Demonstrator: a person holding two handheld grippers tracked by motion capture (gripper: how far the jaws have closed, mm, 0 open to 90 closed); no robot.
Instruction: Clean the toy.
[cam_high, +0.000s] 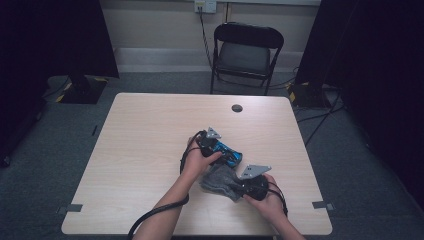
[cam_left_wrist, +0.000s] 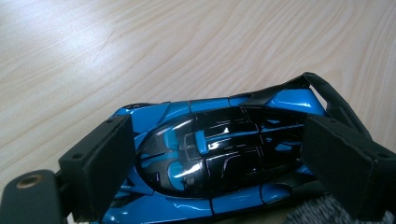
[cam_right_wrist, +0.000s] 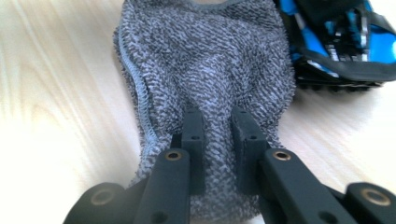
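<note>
A blue and black toy car (cam_left_wrist: 261, 105) lies on the wooden table (cam_high: 145, 150). My left gripper (cam_left_wrist: 219, 140) straddles it lengthwise, jaws wide, one pad at each end of the car, and I see no pad pressing on it. In the high view the left gripper (cam_high: 218, 146) sits over the car (cam_high: 234, 156) near the table's middle. Just in front lies a crumpled grey towel cloth (cam_right_wrist: 201, 56). My right gripper (cam_right_wrist: 217, 116) is shut on a fold of that cloth. In the high view the right gripper (cam_high: 241, 185) is at the near edge of the cloth (cam_high: 218, 179).
A black folding chair (cam_high: 247, 50) stands beyond the far edge of the table. A round cable hole (cam_high: 237, 108) is near the far edge. Dark stands flank the table at left and right. Cables trail from both grippers toward the near edge.
</note>
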